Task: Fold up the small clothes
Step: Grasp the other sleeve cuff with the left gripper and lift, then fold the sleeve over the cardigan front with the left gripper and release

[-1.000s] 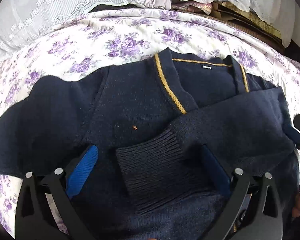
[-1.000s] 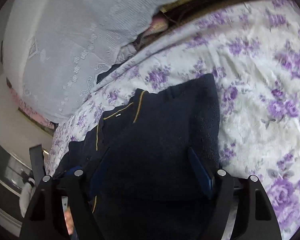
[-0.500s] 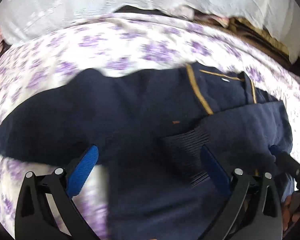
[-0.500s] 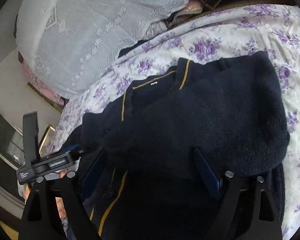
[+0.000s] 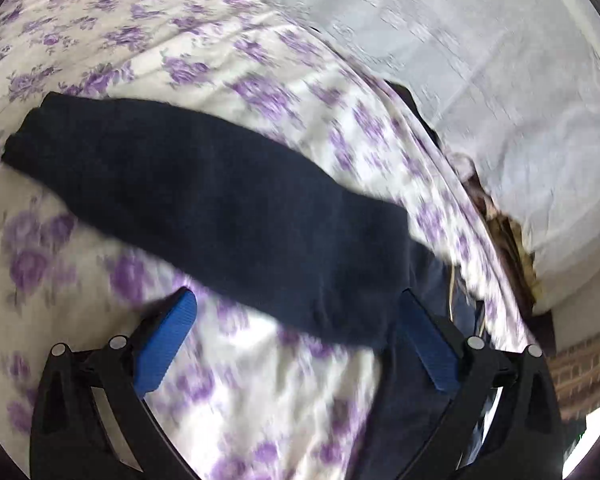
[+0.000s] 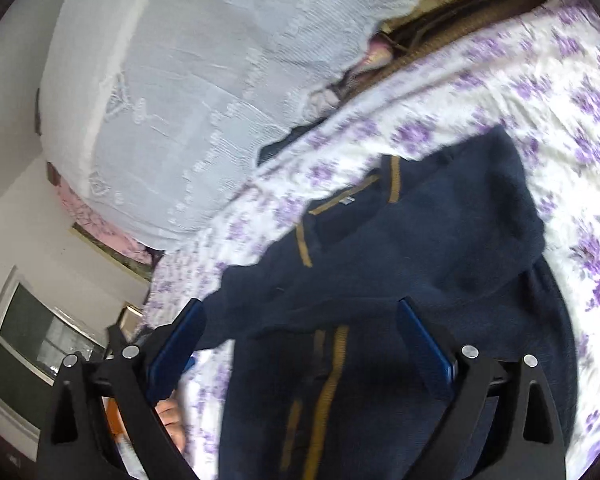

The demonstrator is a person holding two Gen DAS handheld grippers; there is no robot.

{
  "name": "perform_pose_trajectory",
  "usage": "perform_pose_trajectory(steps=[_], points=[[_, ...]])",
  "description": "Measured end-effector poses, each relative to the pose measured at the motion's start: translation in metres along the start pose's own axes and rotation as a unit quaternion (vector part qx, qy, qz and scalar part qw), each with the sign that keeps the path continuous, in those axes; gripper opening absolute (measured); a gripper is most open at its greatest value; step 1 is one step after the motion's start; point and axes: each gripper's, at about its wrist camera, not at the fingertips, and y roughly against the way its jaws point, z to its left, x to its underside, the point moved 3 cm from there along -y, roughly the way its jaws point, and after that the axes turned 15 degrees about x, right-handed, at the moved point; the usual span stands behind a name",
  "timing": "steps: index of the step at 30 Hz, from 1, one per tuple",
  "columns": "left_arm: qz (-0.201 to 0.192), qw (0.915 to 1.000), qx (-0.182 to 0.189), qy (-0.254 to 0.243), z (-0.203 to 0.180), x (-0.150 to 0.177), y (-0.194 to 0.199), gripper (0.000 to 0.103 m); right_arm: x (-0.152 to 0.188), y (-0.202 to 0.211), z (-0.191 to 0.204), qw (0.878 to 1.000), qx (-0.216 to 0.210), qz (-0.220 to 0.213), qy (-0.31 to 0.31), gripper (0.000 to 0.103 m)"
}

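A small navy knit cardigan (image 6: 420, 264) with mustard trim lies on a floral bedsheet (image 6: 540, 80). Its right sleeve is folded across the chest. In the left wrist view the other sleeve (image 5: 204, 200) stretches out flat to the left over the sheet. My left gripper (image 5: 296, 320) is open and empty, hovering over the sleeve's inner end near the shoulder. My right gripper (image 6: 300, 324) is open and empty above the cardigan's front, near the mustard-edged placket (image 6: 324, 392).
A white lace-covered pillow (image 6: 204, 92) lies at the head of the bed; it also shows in the left wrist view (image 5: 500, 80). Brown and pink bedding (image 6: 400, 48) sits at the sheet's far edge. A window (image 6: 32, 352) is at the left.
The left gripper has swung left, from over the folded cuff to over the spread-out left sleeve. The right gripper has pulled back a little over the cardigan's front. Both stayed open.
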Motion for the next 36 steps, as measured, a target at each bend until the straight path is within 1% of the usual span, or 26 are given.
perform_pose_trajectory(steps=[2,5,6,8,10,11,12,13,14,15,16,17,18,19,22,25,29,33,35,36], points=[[-0.017,0.9995,0.014,0.023,0.005,-0.008,-0.001,0.099,-0.006,0.005,0.016,1.0,-0.013,-0.01,0.0,0.096],[-0.038,0.9981,0.016,0.045,0.015,-0.03,-0.001,0.098,-0.019,0.007,0.036,0.999,-0.039,-0.028,-0.007,0.096],[-0.051,0.9969,0.02,0.057,0.022,-0.037,0.001,0.098,-0.024,0.004,0.042,0.999,-0.036,-0.032,-0.005,0.096],[-0.069,0.9947,0.028,0.071,0.035,-0.046,0.006,0.093,-0.029,-0.009,0.049,0.999,-0.025,-0.04,0.003,0.096],[-0.081,0.9934,0.028,0.076,0.044,-0.046,0.011,0.075,-0.03,-0.028,0.048,0.999,0.007,-0.042,0.014,0.096],[-0.086,0.9936,0.017,0.072,0.047,-0.046,0.013,0.07,-0.027,-0.043,0.044,0.998,0.036,-0.041,0.021,0.096],[-0.088,0.9936,0.006,0.07,0.049,-0.046,0.015,0.06,-0.024,-0.055,0.041,0.998,0.053,-0.037,0.026,0.096],[-0.089,0.9937,-0.006,0.067,0.05,-0.046,0.017,0.051,-0.019,-0.067,0.036,0.997,0.069,-0.027,0.03,0.096],[-0.09,0.9939,-0.017,0.061,0.049,-0.046,0.017,0.048,-0.011,-0.083,0.029,0.996,0.084,-0.007,0.033,0.096],[-0.09,0.9941,-0.03,0.052,0.048,-0.046,0.017,0.042,-0.005,-0.096,0.023,0.994,0.097,0.015,0.038,0.096],[-0.092,0.9939,-0.041,0.047,0.048,-0.046,0.017,0.033,-0.001,-0.105,0.019,0.993,0.107,0.033,0.044,0.096],[-0.093,0.9935,-0.051,0.043,0.048,-0.046,0.018,0.029,0.0,-0.107,0.02,0.992,0.11,0.029,0.058,0.096],[-0.093,0.9936,-0.054,0.036,0.045,-0.046,0.019,0.02,0.0,-0.105,0.021,0.991,0.111,0.027,0.065,0.096],[-0.089,0.9943,-0.051,0.029,0.044,-0.046,0.019,0.016,0.0,-0.103,0.022,0.991,0.11,0.027,0.065,0.096],[-0.089,0.9948,-0.049,0.004,0.032,-0.045,0.023,0.013,-0.003,-0.095,0.014,0.994,0.101,0.028,0.04,0.096],[-0.092,0.9938,-0.05,-0.037,0.012,-0.042,0.028,0.012,-0.01,-0.079,0.009,0.997,0.079,0.022,0.013,0.096],[-0.09,0.9913,-0.048,-0.083,-0.017,-0.034,0.033,0.012,-0.02,-0.051,0.016,0.998,0.054,0.001,0.013,0.096],[-0.077,0.9863,-0.044,-0.139,-0.051,-0.019,0.03,0.012,-0.025,-0.033,0.017,0.999,0.034,-0.001,0.013,0.096],[-0.069,0.9842,-0.042,-0.157,-0.064,-0.012,0.027,0.012,-0.027,-0.028,0.017,1.0,0.026,-0.001,0.012,0.096],[-0.065,0.9825,-0.044,-0.169,-0.072,-0.008,0.025,0.01,-0.028,-0.025,0.016,1.0,0.024,-0.003,0.011,0.096]])
